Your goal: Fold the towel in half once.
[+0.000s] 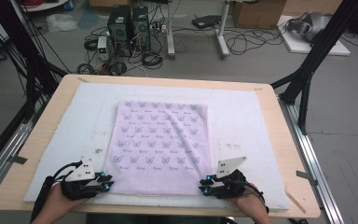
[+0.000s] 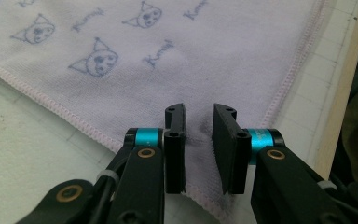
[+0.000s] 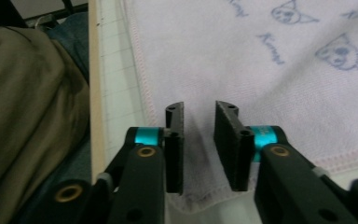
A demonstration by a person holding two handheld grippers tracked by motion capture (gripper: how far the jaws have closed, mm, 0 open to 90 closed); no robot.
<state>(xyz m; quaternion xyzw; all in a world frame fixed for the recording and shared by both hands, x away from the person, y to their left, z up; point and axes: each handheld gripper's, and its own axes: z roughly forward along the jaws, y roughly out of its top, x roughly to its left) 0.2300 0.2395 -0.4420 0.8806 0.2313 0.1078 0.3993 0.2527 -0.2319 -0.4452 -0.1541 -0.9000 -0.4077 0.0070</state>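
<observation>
Both grippers sit at the near edge of the table, one in each of my hands. From the high view, my left gripper [image 1: 106, 182] rests at the near left corner of a pale lilac towel [image 1: 162, 144], and my right gripper [image 1: 204, 184] rests at its near right corner. Each points inward toward the cloth.

Looking along my left gripper [image 2: 199, 147], the two black jaws stand a little apart, with a narrow gap between them. The towel's corner lies flat under that gap, slightly puckered, and the pads do not press on it. Looking along my right gripper [image 3: 199, 144], the jaws show the same narrow gap over the other corner, again with cloth beneath and no pinch on it.

The towel lies spread flat and square in the middle of a white mat [image 1: 242, 112], which covers most of the wooden table [image 1: 284, 140]. It is printed with rows of small blue cat-like faces and a short cursive word, and has a stitched pink hem. My trouser leg [image 3: 28, 93] shows beyond the table's edge in the right gripper view.
</observation>
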